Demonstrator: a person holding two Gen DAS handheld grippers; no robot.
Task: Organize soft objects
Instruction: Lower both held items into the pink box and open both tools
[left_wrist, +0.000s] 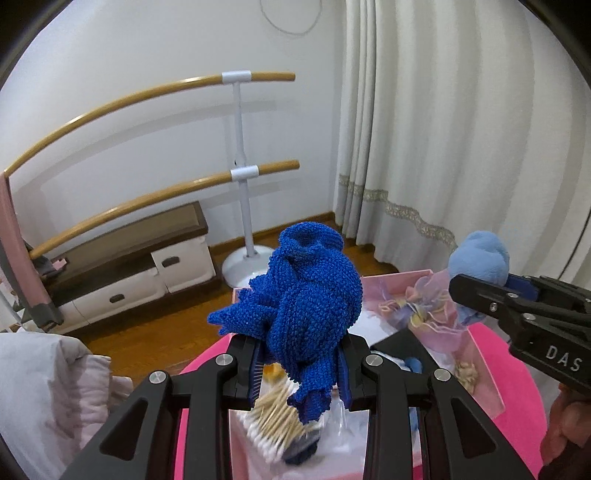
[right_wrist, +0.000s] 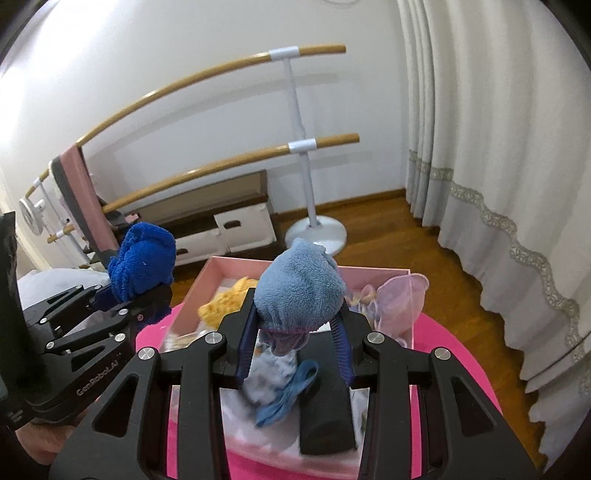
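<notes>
Two pinching grippers, left (left_wrist: 299, 373) on dark blue cloth (left_wrist: 306, 295), right (right_wrist: 295, 343) on pale blue cloth (right_wrist: 299, 288); orange cloth (right_wrist: 225, 299) only in right view.

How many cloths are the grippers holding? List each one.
2. The dark blue cloth is clamped in the left gripper; the light blue cloth is clamped in the right gripper, both above the pink box. Others may lie hidden inside.
</notes>
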